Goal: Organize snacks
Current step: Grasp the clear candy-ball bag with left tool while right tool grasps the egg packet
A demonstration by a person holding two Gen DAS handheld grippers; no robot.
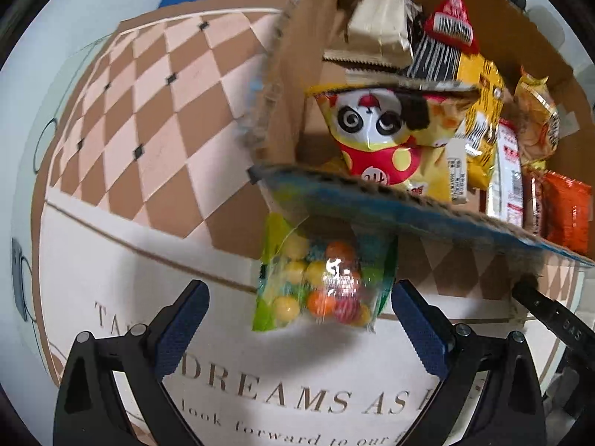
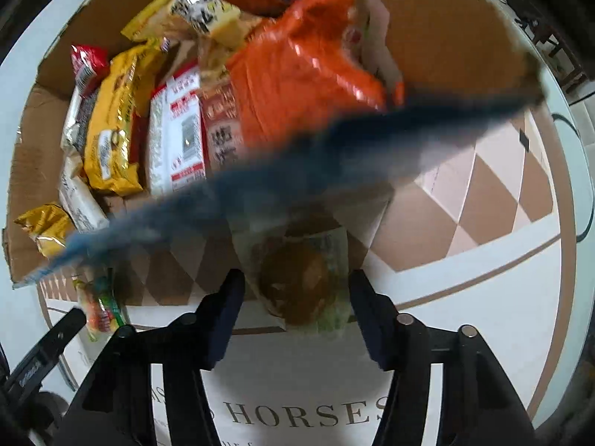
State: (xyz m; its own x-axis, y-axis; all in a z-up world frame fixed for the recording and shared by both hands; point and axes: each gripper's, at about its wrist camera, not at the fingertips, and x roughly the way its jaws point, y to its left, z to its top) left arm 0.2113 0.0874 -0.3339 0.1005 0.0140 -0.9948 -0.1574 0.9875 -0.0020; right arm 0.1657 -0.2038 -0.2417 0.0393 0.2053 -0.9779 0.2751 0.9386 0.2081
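Note:
A cardboard box (image 1: 290, 85) lies open on the table, full of snack packets, with a panda packet (image 1: 375, 130) near its front flap (image 1: 409, 208). A clear bag of coloured candy balls (image 1: 319, 282) lies under that flap, between the fingers of my open left gripper (image 1: 297, 319), which do not touch it. In the right wrist view the box (image 2: 446, 37) holds an orange packet (image 2: 305, 74) and several others. A packet with a brown pastry (image 2: 297, 282) lies under the blurred flap (image 2: 297, 171), between the fingers of my open right gripper (image 2: 295, 316). The candy bag shows at far left (image 2: 100, 304).
The table (image 1: 122, 267) has a checkered brown cloth with printed words. The right gripper's finger (image 1: 550, 316) shows at the right of the left wrist view; the left gripper's finger (image 2: 48, 349) shows at the left of the right wrist view.

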